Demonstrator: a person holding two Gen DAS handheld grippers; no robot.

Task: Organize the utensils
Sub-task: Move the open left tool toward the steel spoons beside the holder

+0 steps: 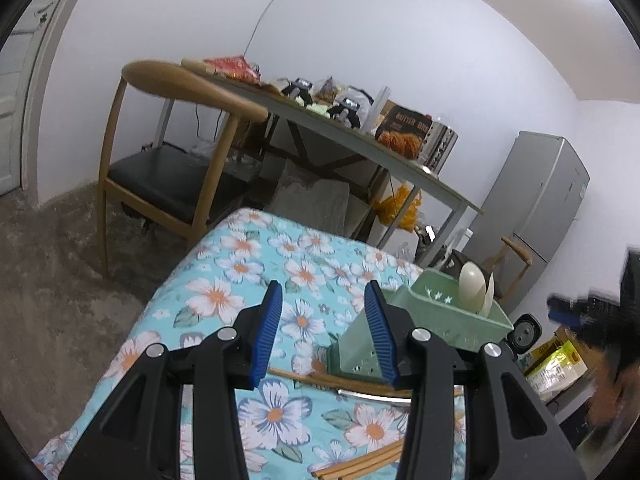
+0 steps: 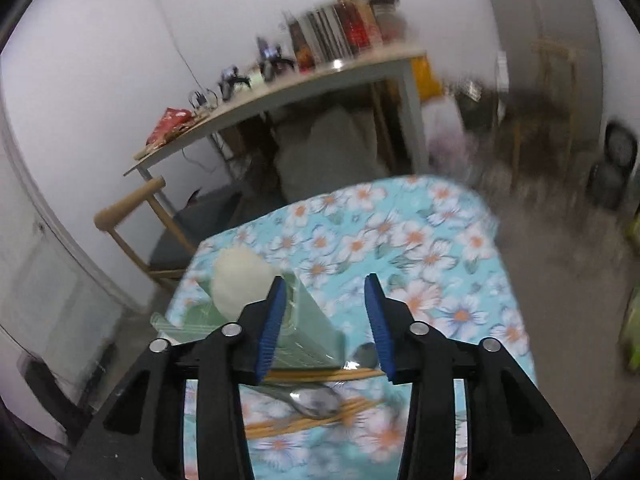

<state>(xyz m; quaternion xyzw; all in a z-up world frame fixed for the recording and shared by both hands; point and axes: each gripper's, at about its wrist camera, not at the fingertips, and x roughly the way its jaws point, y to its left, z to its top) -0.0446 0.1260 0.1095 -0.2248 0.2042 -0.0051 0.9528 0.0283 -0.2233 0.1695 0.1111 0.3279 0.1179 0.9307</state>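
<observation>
A green utensil holder (image 1: 444, 316) stands on the floral tablecloth (image 1: 240, 280) with white spoons (image 1: 472, 286) upright in it. It also shows in the right wrist view (image 2: 312, 328), with the white spoons (image 2: 240, 280) blurred. Wooden chopsticks (image 1: 340, 380) and a metal utensil (image 1: 372, 396) lie in front of the holder. More chopsticks (image 1: 360, 464) lie nearer. In the right wrist view chopsticks (image 2: 320, 376) and metal spoons (image 2: 316, 402) lie below the fingers. My left gripper (image 1: 325, 328) is open and empty above the cloth. My right gripper (image 2: 326, 324) is open and empty, beside the holder.
A wooden chair (image 1: 160, 168) stands beyond the table's far edge. A long cluttered side table (image 1: 360, 136) runs along the wall. A grey fridge (image 1: 536, 200) stands at the right. A person's head (image 1: 616, 360) is at the right edge.
</observation>
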